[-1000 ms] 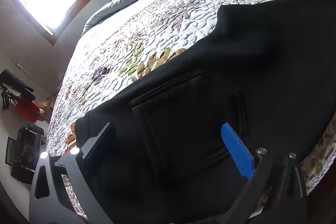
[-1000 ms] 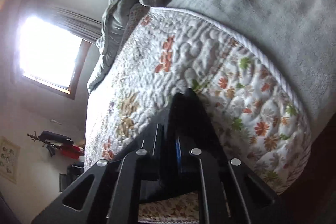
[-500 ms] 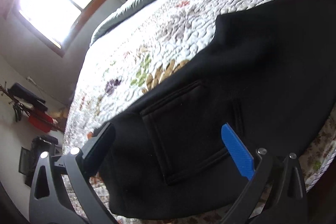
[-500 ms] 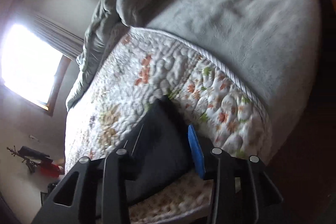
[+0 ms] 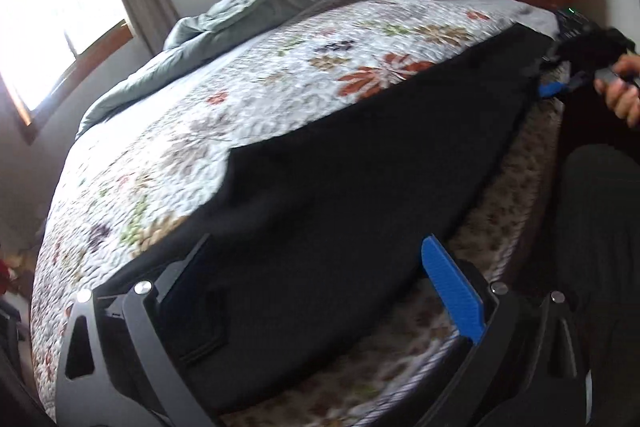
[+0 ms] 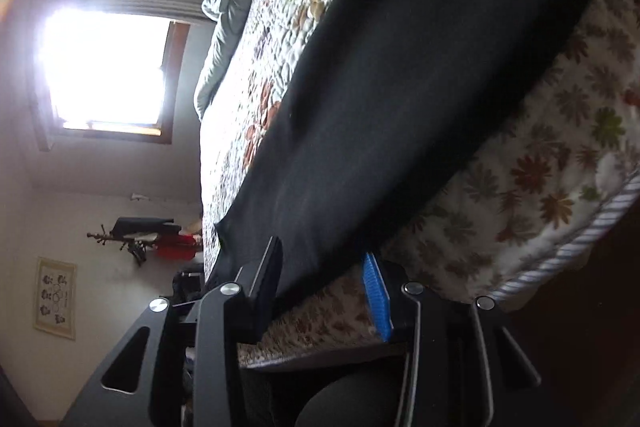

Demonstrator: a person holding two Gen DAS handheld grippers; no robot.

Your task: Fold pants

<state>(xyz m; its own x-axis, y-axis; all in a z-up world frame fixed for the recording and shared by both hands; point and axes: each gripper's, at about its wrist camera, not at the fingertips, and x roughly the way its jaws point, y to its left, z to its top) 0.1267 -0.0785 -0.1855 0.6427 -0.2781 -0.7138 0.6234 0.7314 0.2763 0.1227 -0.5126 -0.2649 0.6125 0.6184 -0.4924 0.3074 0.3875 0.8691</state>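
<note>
Left wrist view: black pants [image 5: 360, 179] are laid flat along the near edge of the quilted bed [image 5: 260, 75]. The left gripper [image 5: 320, 279] is spread wide above them, gripping nothing. The right gripper [image 6: 324, 267] is seen half open, pads clear of the cloth.

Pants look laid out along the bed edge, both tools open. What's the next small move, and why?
Probably close the right tool on the end of the pants in front of it. The black fabric lies flat along the quilt, and neither that tool nor the left tool grips anything, so no fold can start yet.
</note>
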